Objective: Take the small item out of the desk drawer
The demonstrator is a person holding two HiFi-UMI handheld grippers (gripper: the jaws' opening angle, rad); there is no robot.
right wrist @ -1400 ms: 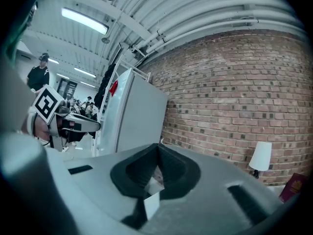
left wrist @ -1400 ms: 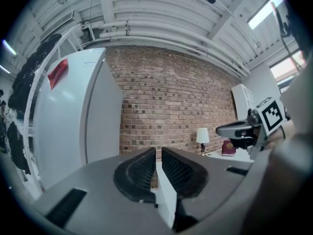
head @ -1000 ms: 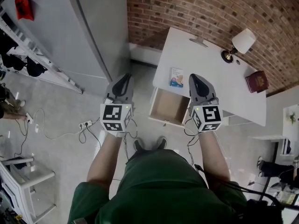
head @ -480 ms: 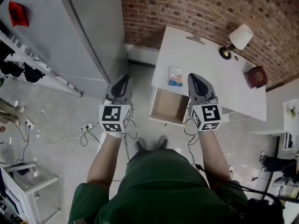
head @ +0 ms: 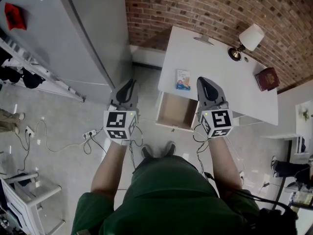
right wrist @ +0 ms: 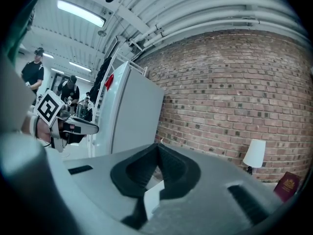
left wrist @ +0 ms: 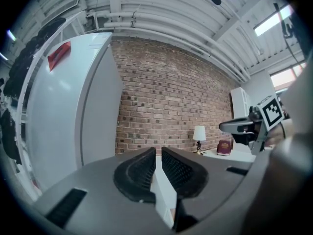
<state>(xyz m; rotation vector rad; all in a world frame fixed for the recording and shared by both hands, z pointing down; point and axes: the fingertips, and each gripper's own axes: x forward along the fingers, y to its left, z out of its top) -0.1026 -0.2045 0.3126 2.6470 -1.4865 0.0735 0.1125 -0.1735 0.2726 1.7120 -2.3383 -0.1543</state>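
The white desk [head: 215, 65] stands against the brick wall, and its drawer [head: 172, 112] is pulled out with a bare-looking bottom. A small blue-and-white item [head: 183, 80] lies on the desk top just behind the drawer. My left gripper [head: 130, 83] hovers over the floor to the left of the drawer. Its pads [left wrist: 142, 168] stand a narrow gap apart with nothing between them. My right gripper [head: 204, 82] is held above the drawer's right side. In the right gripper view that gripper [right wrist: 157, 148] is shut and empty.
A lamp [head: 249, 39] and a dark red book [head: 267, 78] sit at the desk's far end. A tall grey cabinet [head: 83, 33] and a ladder [head: 39, 65] fill the left. Cables and a power strip [head: 88, 131] lie on the floor.
Both grippers keep their places. Only the head view has drifted slightly.
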